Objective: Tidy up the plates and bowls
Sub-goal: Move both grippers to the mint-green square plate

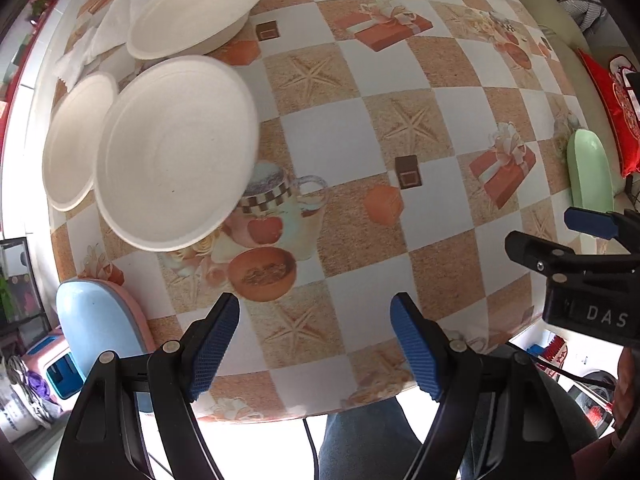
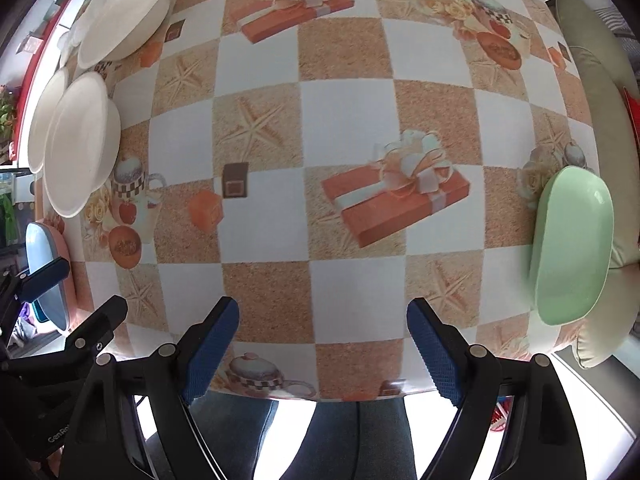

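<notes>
Three white paper bowls stand at the table's left: a near one, one behind it at the edge, and a far one. They also show in the right wrist view: the near one, the far one. A blue plate lies on a pink plate at the near left corner. A green plate lies at the right edge. My left gripper is open and empty above the near edge. My right gripper is open and empty, to the right of the left one.
The table has a checkered cloth printed with gifts and starfish. White napkins lie at the far left. A beige sofa cushion lies past the right edge. The person's legs are under the near edge.
</notes>
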`<state>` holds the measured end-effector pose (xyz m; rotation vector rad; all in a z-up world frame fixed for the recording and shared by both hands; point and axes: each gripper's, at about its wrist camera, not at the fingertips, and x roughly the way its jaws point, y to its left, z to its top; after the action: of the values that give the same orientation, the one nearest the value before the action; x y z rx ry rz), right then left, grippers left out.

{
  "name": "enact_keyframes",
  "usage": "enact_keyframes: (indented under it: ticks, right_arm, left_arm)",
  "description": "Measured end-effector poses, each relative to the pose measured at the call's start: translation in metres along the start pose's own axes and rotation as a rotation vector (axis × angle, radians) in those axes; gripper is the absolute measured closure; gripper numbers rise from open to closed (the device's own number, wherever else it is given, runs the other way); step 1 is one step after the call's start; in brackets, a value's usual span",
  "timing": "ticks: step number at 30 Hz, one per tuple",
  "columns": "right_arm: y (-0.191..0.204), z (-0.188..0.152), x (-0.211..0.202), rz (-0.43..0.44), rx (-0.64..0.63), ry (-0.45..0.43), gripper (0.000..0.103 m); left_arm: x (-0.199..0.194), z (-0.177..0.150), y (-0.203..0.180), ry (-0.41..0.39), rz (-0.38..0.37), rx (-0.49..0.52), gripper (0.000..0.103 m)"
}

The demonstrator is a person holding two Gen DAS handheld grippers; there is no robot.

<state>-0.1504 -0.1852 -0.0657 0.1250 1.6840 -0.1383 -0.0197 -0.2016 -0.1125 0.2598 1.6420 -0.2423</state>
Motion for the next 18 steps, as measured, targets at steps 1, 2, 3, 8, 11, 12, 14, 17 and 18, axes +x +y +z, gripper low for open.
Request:
enact_keyframes:
  ticks: [1, 2, 3, 8, 11, 12, 14, 17, 18]
  right_arm:
    - [-0.010, 0.002, -0.002, -0.007, -0.001, -0.011, 0.016]
    - [-0.017, 0.007, -0.003, -0.015, 0.001, -0.012, 0.016]
    - [-0.030, 0.007, -0.005, -0.025, 0.008, -0.013, 0.016]
    - [-0.097, 0.008, -0.015, -0.084, 0.051, -0.046, 0.016]
    - [-0.136, 0.006, -0.019, -0.165, 0.059, -0.067, 0.016]
    - [-0.149, 0.005, -0.019, -0.190, 0.061, -0.072, 0.016]
    - [-0.170, 0.002, -0.019, -0.230, 0.067, -0.078, 0.016]
    - [-0.195, -0.004, -0.016, -0.304, 0.072, -0.082, 0.016]
    - [-0.201, -0.001, -0.022, -0.321, 0.074, -0.078, 0.016]
  left_arm:
    - [-0.001, 0.005, -0.012, 0.004, -0.003, -0.005, 0.022]
    - [-0.002, 0.010, -0.026, 0.003, -0.020, -0.009, 0.022]
    - [-0.002, 0.015, -0.041, 0.006, -0.040, -0.005, 0.022]
    - [-0.002, 0.044, -0.122, 0.008, -0.073, 0.026, 0.022]
    - [-0.002, 0.061, -0.165, 0.010, -0.092, 0.029, 0.022]
    - [-0.002, 0.065, -0.178, 0.009, -0.102, 0.027, 0.022]
    - [0.000, 0.073, -0.201, 0.007, -0.111, 0.028, 0.022]
    - [0.007, 0.083, -0.233, 0.010, -0.102, 0.034, 0.022]
    - [0.009, 0.086, -0.241, 0.013, -0.098, 0.032, 0.022]
